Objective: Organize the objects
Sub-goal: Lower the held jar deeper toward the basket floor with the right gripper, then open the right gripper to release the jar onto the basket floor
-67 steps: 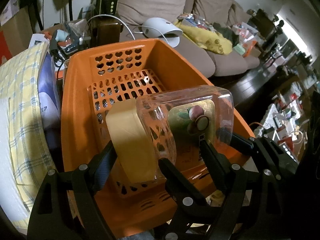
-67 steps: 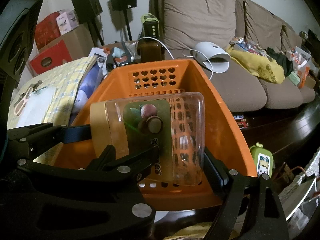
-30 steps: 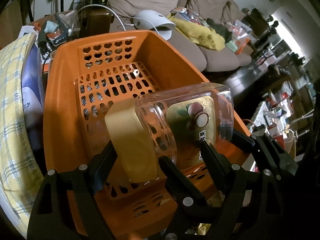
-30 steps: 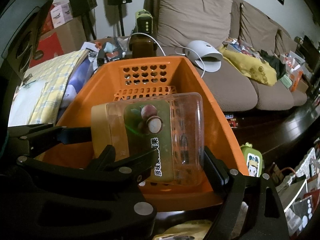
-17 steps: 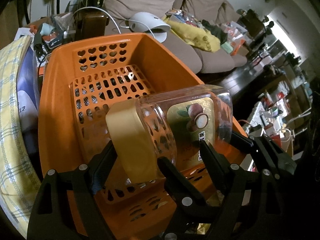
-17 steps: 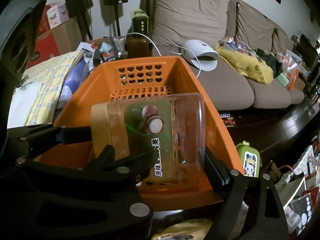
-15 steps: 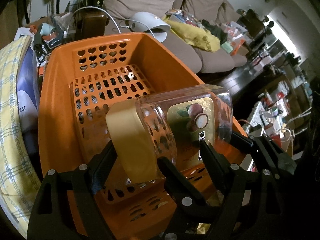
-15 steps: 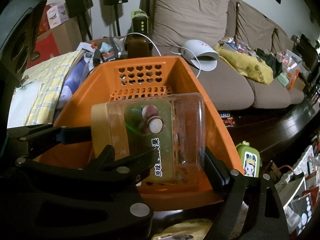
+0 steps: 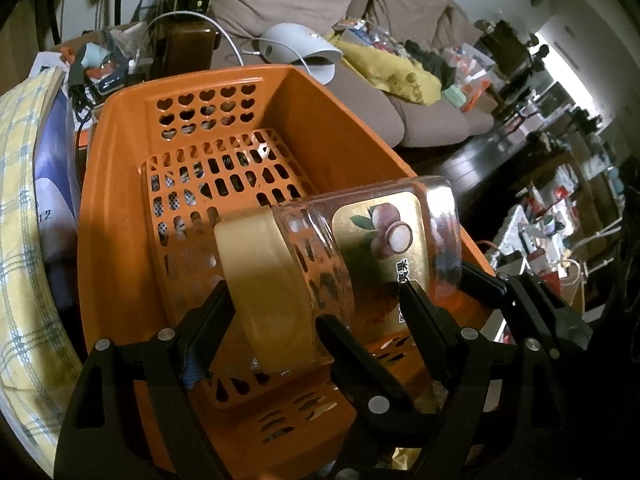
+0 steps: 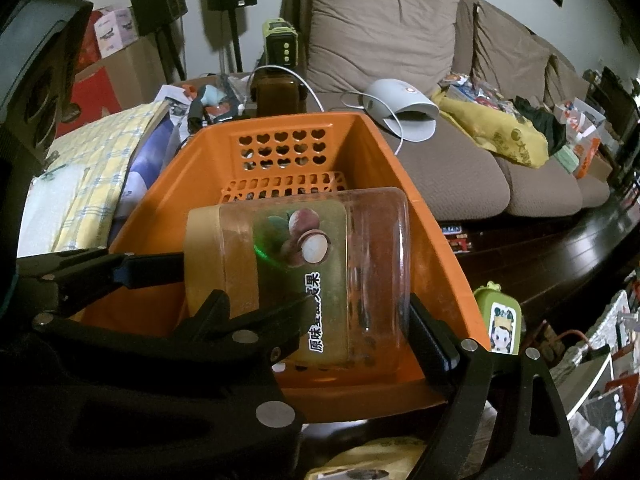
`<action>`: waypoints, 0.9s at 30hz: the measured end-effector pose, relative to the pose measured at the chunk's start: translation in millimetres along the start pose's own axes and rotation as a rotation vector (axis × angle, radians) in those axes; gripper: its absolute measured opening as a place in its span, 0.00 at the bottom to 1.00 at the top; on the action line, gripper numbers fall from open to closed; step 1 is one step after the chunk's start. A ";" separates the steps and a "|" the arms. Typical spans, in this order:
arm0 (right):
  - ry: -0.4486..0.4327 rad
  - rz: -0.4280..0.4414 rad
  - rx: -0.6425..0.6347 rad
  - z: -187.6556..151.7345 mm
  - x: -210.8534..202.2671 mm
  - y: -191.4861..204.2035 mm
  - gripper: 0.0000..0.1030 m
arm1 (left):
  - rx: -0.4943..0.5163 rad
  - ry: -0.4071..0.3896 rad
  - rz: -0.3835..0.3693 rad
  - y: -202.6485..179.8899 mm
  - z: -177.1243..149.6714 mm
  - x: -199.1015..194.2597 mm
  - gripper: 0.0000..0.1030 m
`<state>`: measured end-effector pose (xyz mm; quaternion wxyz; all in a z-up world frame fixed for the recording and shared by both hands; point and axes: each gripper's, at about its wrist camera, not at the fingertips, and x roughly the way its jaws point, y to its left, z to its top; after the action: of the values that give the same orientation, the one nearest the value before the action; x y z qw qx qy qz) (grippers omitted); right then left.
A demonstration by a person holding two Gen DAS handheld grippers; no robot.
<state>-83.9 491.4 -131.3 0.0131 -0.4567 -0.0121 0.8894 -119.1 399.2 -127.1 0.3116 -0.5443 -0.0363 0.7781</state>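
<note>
A clear plastic jar (image 9: pixel 360 248) with a tan lid (image 9: pixel 268 288) and a nut label lies on its side, held over an orange basket (image 9: pixel 116 208) with heart-shaped holes. My left gripper (image 9: pixel 312 296) and right gripper (image 10: pixel 316 306) hold it together with their jaws wide and their fingers interleaved. One left finger (image 9: pixel 212 308) presses on the lid's top. One right finger (image 10: pixel 420 316) presses on the jar's (image 10: pixel 360 264) base. The two inner fingers cross in front of the jar's body. The basket (image 10: pixel 424 240) has nothing else in it.
A brown sofa (image 10: pixel 452 168) behind the basket carries a white device (image 10: pixel 400 108) with a cable and a yellow bag (image 10: pixel 504 136). A yellow checked cloth (image 9: pixel 24 248) lies left of the basket. A brown bottle (image 10: pixel 278 96) stands behind it, a green toy case (image 10: pixel 500 324) at its right.
Since two seconds ago both grippers have carried the jar a little further over the basket, so more of its floor shows. Over the last half second nothing has moved.
</note>
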 end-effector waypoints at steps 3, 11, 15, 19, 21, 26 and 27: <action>-0.005 0.020 0.017 0.1 -2.1 -2.8 0.85 | -0.007 -0.007 -0.007 0.6 0.9 -2.6 0.79; -0.005 0.026 0.021 1.5 -3.6 -3.8 0.85 | -0.007 -0.005 -0.009 0.7 1.0 -3.4 0.79; -0.006 0.026 0.024 1.7 -3.1 -3.4 0.85 | 0.005 -0.015 -0.004 -0.9 0.3 -5.2 0.79; -0.011 0.046 0.040 2.2 -4.7 -6.6 0.85 | 0.015 -0.023 -0.006 -3.1 0.7 -8.0 0.79; -0.012 0.049 0.044 1.9 -4.9 -7.7 0.85 | 0.015 -0.021 -0.004 -3.4 0.7 -7.9 0.79; -0.011 0.045 0.043 2.5 -4.8 -5.9 0.85 | 0.008 -0.024 -0.004 -0.6 1.3 -9.3 0.79; -0.010 0.047 0.044 2.7 -4.9 -6.0 0.85 | 0.007 -0.028 0.002 1.1 1.8 -10.6 0.79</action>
<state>-83.1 497.2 -125.5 0.0021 -0.4521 0.0179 0.8918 -118.9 393.3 -118.1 0.3120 -0.5323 -0.0374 0.7860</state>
